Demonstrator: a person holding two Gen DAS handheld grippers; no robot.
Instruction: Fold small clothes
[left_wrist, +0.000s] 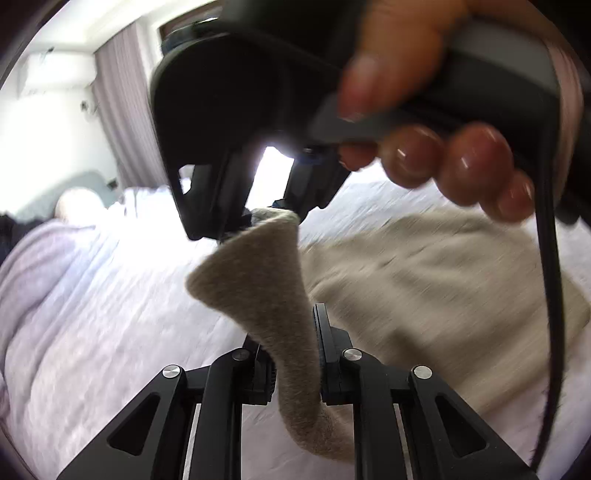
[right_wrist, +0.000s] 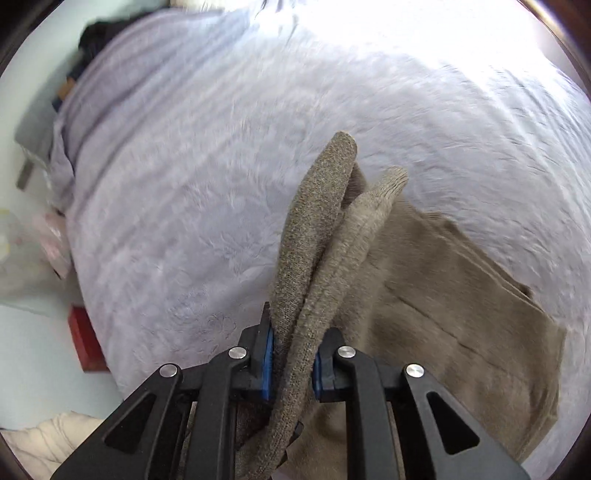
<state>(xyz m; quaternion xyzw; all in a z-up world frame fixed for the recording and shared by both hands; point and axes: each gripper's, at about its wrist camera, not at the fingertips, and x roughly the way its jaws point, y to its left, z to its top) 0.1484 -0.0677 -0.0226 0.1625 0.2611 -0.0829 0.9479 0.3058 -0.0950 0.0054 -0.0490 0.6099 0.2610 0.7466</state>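
The left tool (left_wrist: 295, 354) points slightly downward, clenched on a beige knit sleeve (left_wrist: 266, 280). The right tool (right_wrist: 291, 354), gripped by a hand (left_wrist: 436, 122), points steeply down, grasping the same sleeve above the beige garment (right_wrist: 461, 314) spread on the lilac bed (right_wrist: 221, 166).

A beige garment (right_wrist: 461, 314) lies on the lilac-covered bed (right_wrist: 221, 166).
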